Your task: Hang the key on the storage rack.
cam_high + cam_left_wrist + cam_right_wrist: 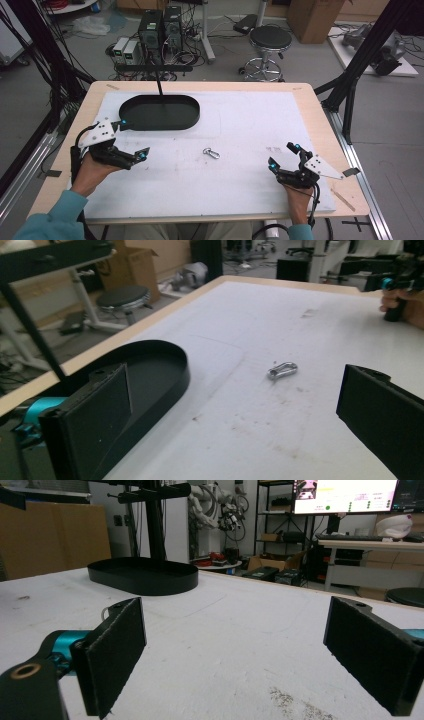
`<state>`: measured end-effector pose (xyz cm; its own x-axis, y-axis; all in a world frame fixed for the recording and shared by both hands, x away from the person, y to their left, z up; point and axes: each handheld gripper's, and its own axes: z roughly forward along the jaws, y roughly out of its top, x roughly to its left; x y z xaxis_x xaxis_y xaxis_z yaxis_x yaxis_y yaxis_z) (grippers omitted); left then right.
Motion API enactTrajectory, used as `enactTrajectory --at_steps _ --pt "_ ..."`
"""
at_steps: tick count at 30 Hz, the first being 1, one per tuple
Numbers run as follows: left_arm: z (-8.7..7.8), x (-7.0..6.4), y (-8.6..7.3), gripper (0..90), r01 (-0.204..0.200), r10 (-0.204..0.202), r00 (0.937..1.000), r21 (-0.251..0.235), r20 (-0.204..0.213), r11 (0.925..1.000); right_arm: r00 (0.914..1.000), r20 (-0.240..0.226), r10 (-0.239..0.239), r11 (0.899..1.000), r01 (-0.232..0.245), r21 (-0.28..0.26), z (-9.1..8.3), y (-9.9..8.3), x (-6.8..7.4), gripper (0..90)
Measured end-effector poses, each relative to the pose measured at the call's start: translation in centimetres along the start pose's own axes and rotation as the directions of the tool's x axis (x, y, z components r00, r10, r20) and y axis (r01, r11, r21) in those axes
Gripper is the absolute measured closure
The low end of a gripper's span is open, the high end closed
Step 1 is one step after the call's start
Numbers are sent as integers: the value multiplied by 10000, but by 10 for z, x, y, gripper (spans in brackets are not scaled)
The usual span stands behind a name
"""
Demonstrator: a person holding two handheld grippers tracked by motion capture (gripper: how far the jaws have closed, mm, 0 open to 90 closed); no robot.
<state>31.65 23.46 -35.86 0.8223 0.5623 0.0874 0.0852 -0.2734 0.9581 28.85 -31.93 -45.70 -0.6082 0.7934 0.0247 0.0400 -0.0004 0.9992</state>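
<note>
Both grippers, left gripper [134, 139] and right gripper [282, 155], gape empty near unlabelled carabiner [211, 153].

Black oval tray [150, 120] near table's [310, 107] far-left corner; round stool [270, 40] (floor beyond), cardboard box [312, 17].

Small silver metal snap hook [211, 152] lies mid-tabletop on white mat [240, 125]. Black oval plastic tray [160, 112] behind it, toward left. Left hand-held gripper [131, 139] left of hook; right hand-held gripper [283, 156] right, well apart.
</note>
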Motion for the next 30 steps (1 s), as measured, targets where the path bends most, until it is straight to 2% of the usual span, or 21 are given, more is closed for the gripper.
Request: enactTrajectory --at_steps 2,4,6,8,10,11,16,19,20,21,22,23,24,30 --pt "3 -1 3 17 -88 88 10000 23 18 10000 10000 -8 -2 10000 2 2 0 0 0 92" --pt "14 -1 10 17 -101 98 9996 113 280 9999 10000 -1 -19 10000 19 3 0 0 0 92" --pt "17 -2 13 17 -124 119 9994 147 320 9998 10000 -3 -23 10000 23 2 0 0 0 92" --pt "29 -3 18 17 -242 222 9985 395 506 9989 10000 -4 -9 10000 9 4 0 0 0 92" --pt "32 -3 20 17 -272 246 9981 461 572 9986 10000 -5 -26 10000 26 16 0 0 0 92" --pt "39 -4 23 17 -423 385 9973 611 628 9972 10000 -4 -36 10000 36 18 0 0 0 92" --pt "59 -6 29 17 -679 584 9943 1084 891 9918 10000 -3 -35 10000 35 1 0 0 0 92" --pt "68 -7 31 17 -631 502 9935 1274 1026 9898 10000 -7 -31 10000 31 14 0 0 0 92" --pt "78 -8 33 17 -518 359 9931 1431 1115 9883 10000 -14 1 10000 -1 31 0 0 0 92" --pt "78 -8 33 17 -518 359 9931 1431 1115 9883 10000 5 -35 10000 35 -27 0 0 0 92" --pt "85 -9 35 17 -563 363 9918 1632 1228 9850 10000 -5 -48 10000 48 -33 0 0 0 92" --pt "85 -9 35 17 -563 363 9918 1632 1228 9850 10000 -5 -48 10000 48 -33 0 0 0 92" --pt "93 -10 36 17 -658 423 9900 1760 1344 9822 10000 -2 -48 10000 48 -33 0 0 0 92" --pt "116 -14 39 17 -930 563 9846 2227 1658 9704 10000 -14 -73 10000 73 9 0 0 0 92"
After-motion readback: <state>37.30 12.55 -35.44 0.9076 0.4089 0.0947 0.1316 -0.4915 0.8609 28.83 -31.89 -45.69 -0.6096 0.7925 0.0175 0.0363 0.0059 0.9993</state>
